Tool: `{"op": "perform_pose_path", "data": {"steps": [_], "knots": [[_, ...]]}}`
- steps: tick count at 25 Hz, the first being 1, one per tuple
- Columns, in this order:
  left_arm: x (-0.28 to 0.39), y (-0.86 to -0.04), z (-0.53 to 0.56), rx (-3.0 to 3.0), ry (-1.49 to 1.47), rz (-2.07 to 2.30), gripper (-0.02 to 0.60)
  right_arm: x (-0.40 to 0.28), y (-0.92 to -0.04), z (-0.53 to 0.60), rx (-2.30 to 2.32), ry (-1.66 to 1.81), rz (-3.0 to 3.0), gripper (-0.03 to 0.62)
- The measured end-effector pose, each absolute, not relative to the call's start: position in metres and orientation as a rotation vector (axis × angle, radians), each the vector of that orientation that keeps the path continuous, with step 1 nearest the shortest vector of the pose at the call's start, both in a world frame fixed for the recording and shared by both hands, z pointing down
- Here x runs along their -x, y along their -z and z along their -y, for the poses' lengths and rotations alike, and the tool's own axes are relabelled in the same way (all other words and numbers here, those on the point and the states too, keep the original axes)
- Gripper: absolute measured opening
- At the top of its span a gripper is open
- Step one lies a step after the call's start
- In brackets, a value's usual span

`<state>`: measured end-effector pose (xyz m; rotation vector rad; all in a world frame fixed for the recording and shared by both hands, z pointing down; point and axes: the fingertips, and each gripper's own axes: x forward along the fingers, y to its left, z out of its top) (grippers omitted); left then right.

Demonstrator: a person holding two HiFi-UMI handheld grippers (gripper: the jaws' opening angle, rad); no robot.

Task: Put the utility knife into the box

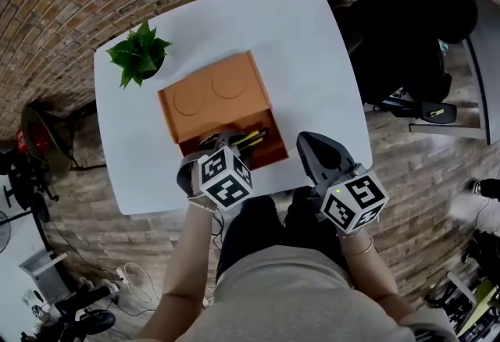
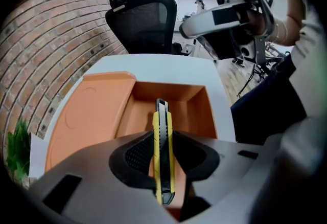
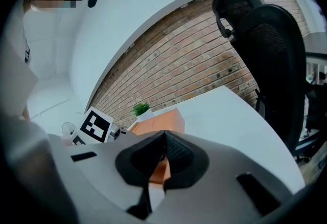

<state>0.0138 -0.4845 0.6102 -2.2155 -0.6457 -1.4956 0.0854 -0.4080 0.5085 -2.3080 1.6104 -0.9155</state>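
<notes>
Neighbouring the box (image 1: 215,96): potted plant (image 1: 140,53); office chair (image 1: 414,16)

text: none legible | brands, numbers: none | left cube (image 1: 226,179), right cube (image 1: 353,201): black-and-white square patterns only, no letters

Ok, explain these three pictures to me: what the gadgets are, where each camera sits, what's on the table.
No robot: a person holds a gripper in each hand. One picture looks down from a camera on their head; the other two come from cameras riding on the grippers. On the white table stand an orange box, open at its near end, and a potted plant. The left gripper clamps a yellow utility knife between its fingers, pointing toward that opening. The right gripper is shut and empty.
</notes>
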Motion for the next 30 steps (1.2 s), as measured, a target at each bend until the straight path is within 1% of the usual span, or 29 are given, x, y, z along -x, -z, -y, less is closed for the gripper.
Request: {"op": "perform_pose_path", "data": {"steps": [12,19,20,21,22,30], "knots": [[-0.015,-0.629,0.487,2.2,1.573,0.673,0.112,-0.082,-0.518,0.406,2.296,0.953,-1.604,-0.002],[-0.014,-0.63,0.486,2.207,1.529,0.675,0.114,-0.085,-0.518,0.399,2.311,0.939,-1.591,-0.002],[-0.014,-0.63,0.486,2.206,1.525,0.679,0.116,-0.085,-0.517,0.4,2.312,0.937,-1.595,-0.002],[-0.014,-0.629,0.485,2.2,1.519,0.686,0.132,-0.085,-0.516,0.4,2.311,0.934,-1.599,-0.002],[-0.014,-0.627,0.483,2.191,1.508,0.691,0.171,-0.084,-0.515,0.401,2.308,0.93,-1.603,-0.002],[-0.024,-0.593,0.479,2.293,1.303,0.581,0.175,-0.08,-0.504,0.406,2.303,0.907,-1.643,-0.002]]}}
